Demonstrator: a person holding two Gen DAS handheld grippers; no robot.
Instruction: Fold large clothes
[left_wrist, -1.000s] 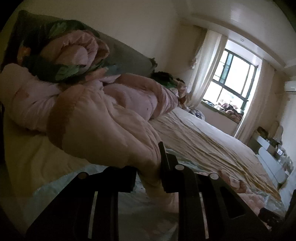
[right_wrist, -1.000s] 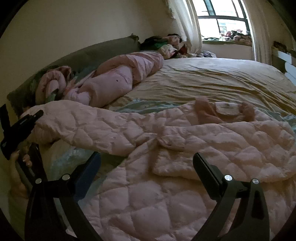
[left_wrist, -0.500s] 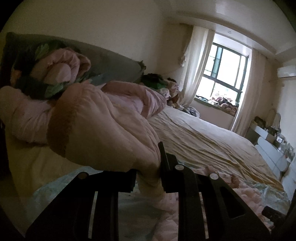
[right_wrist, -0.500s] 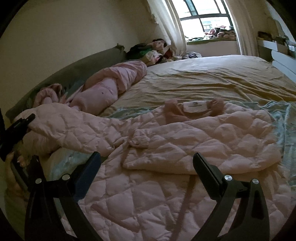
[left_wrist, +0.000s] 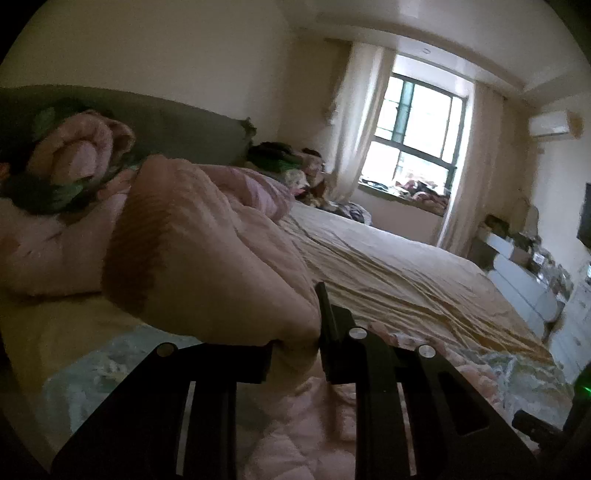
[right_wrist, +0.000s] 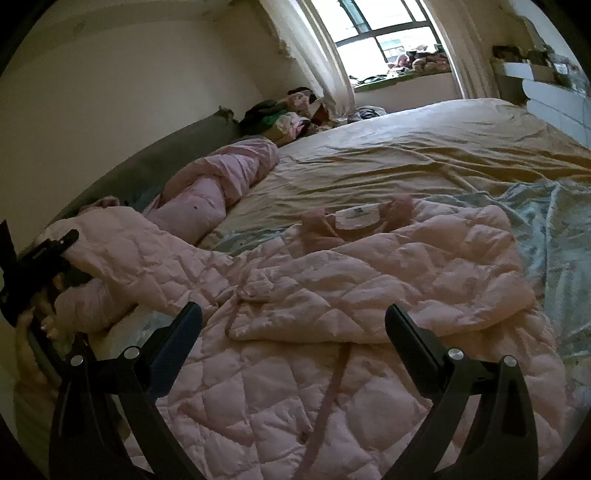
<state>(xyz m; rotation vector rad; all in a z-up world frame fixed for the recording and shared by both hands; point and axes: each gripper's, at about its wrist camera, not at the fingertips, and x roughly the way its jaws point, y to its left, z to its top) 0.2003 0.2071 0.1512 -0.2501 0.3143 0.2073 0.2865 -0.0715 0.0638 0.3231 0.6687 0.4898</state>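
Since a second ago the left claw (left_wrist: 295, 350), clamped on the quilted pink coat's (right_wrist: 332, 295) sleeve (left_wrist: 207, 251), has lifted it; puffy, light, floppy, best gripped at the cuff. Right claw (right_wrist: 293, 325) hovers wide open.

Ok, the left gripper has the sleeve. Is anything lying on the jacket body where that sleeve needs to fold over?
Nothing visible does. The left gripper is shut on the sleeve, lifted at the jacket's left side. The quilted pink jacket lies spread on the bed, its chest bare. The right gripper hangs open over the hem, touching nothing.

jacket (right_wrist: 332, 295): quilted matt pink cloth | sheet (right_wrist: 406, 162): wrinkled cloth | right gripper (right_wrist: 293, 325): probably matt black plastic
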